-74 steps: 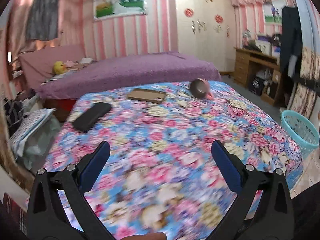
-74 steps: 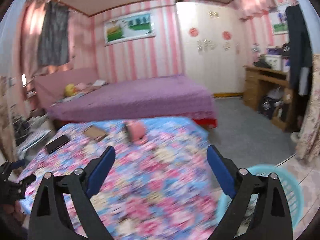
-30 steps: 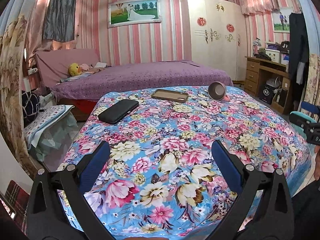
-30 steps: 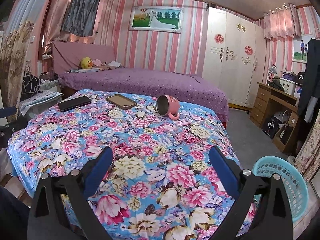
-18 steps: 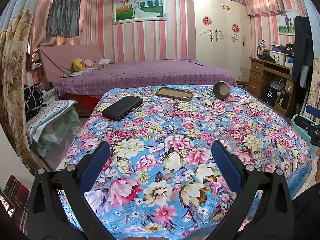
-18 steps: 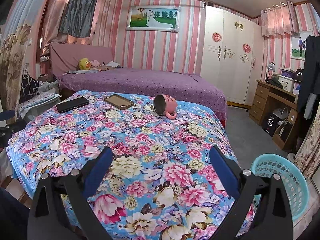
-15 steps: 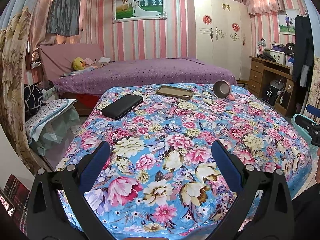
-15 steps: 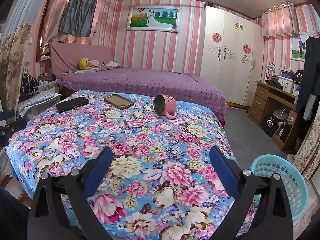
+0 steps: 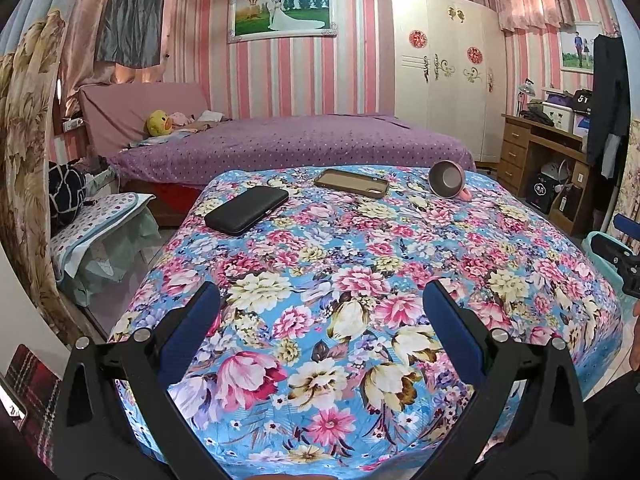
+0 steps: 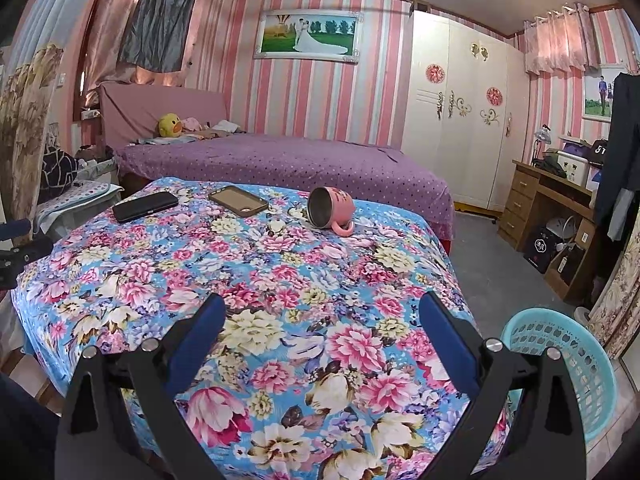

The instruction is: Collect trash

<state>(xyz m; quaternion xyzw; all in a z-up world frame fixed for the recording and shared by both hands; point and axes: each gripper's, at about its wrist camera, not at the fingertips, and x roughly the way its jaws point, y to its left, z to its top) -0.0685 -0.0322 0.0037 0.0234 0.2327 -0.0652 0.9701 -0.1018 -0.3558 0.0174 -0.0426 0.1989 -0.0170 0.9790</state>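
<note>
Both tools released, left tool [image 9: 320, 312], right tool [image 10: 322, 322], no legible writing

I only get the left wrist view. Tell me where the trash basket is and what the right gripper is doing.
Observer: The blue basket stands on the floor just past the near right corner of the bed, to the right of the right gripper.
Operator: Report that gripper's state.
Observer: Its jaws are wide open with nothing between them, and it hangs over the flowered bedspread.
Operator: Check whether anything is in the basket.
Observer: The part of the inner wall that shows is bare. The gripper's finger hides the bottom, so I cannot tell about the rest.
</note>
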